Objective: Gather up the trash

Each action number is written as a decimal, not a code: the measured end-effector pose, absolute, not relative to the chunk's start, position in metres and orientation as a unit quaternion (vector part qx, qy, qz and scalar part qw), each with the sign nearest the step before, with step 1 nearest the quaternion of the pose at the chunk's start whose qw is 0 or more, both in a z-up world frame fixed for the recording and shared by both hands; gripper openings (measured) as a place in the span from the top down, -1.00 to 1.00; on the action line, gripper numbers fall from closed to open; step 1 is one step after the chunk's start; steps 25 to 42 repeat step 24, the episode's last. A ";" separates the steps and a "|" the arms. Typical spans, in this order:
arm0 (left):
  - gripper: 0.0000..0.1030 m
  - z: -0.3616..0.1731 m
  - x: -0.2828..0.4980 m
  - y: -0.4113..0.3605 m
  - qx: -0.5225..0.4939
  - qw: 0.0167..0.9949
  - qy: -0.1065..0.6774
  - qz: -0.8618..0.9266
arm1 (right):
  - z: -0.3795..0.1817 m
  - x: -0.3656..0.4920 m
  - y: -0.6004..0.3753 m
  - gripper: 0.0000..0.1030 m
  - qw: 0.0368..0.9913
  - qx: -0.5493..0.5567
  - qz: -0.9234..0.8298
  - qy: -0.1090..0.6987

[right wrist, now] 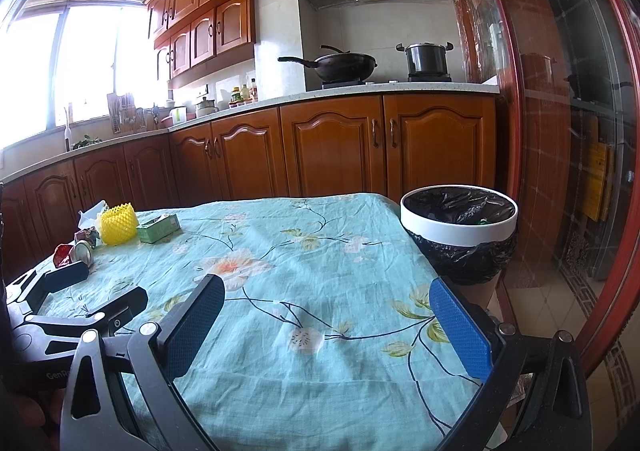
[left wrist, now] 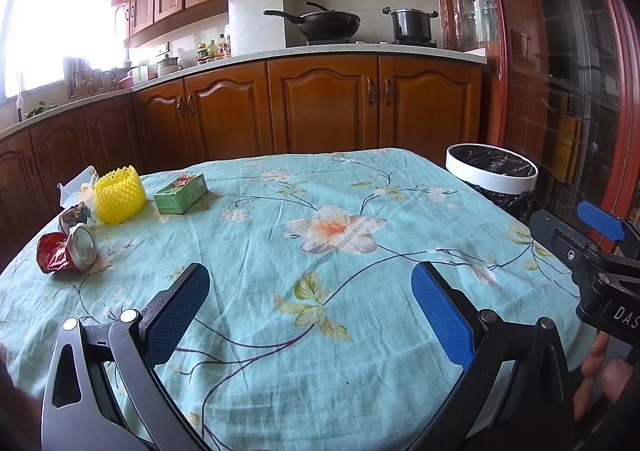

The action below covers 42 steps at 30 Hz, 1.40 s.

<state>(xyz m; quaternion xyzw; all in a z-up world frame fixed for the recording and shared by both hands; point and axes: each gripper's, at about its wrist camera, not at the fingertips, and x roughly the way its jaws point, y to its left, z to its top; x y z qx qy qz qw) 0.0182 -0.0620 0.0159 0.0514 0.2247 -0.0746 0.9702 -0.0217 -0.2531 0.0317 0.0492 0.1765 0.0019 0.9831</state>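
L gripper (left wrist: 310, 315) wide, nothing between pads, low over floral tablecloth (left wrist: 280, 251). R gripper (right wrist: 326, 325) also wide, empty, just to its right. Trash clustered far ahead-left of L gripper: crushed red can (left wrist: 66, 251), yellow foam net (left wrist: 119, 195), green carton (left wrist: 181, 194), crumpled wrappers behind. Bin (right wrist: 460, 223) w/ black liner ahead-right of R gripper, off table's far corner.

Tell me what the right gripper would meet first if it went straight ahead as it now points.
Probably just the tablecloth: the right gripper is open, empty, aimed over bare cloth. No trash lies in its line. The bin sits right of it and the yellow net far left. Depth is unclear.
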 end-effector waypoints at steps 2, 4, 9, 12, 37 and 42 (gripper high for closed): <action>-1.00 0.016 0.019 -0.062 0.053 0.970 0.224 -0.076 | 0.031 -0.020 -0.255 -1.00 0.983 0.050 0.002 0.177; -1.00 0.017 0.021 -0.061 0.053 0.970 0.224 -0.078 | 0.031 -0.018 -0.255 -1.00 0.982 0.050 0.002 0.181; -1.00 0.018 0.022 -0.059 0.051 0.969 0.225 -0.083 | 0.030 -0.014 -0.259 -1.00 0.981 0.053 0.002 0.187; -1.00 0.017 0.025 -0.059 0.049 0.968 0.229 -0.085 | 0.030 -0.012 -0.261 -1.00 0.980 0.056 0.002 0.191; -1.00 0.014 0.034 -0.055 0.046 0.965 0.242 -0.091 | 0.023 -0.001 -0.270 -1.00 0.975 0.067 -0.008 0.212; -1.00 0.014 0.034 -0.055 0.046 0.965 0.242 -0.091 | 0.023 -0.001 -0.270 -1.00 0.975 0.067 -0.008 0.212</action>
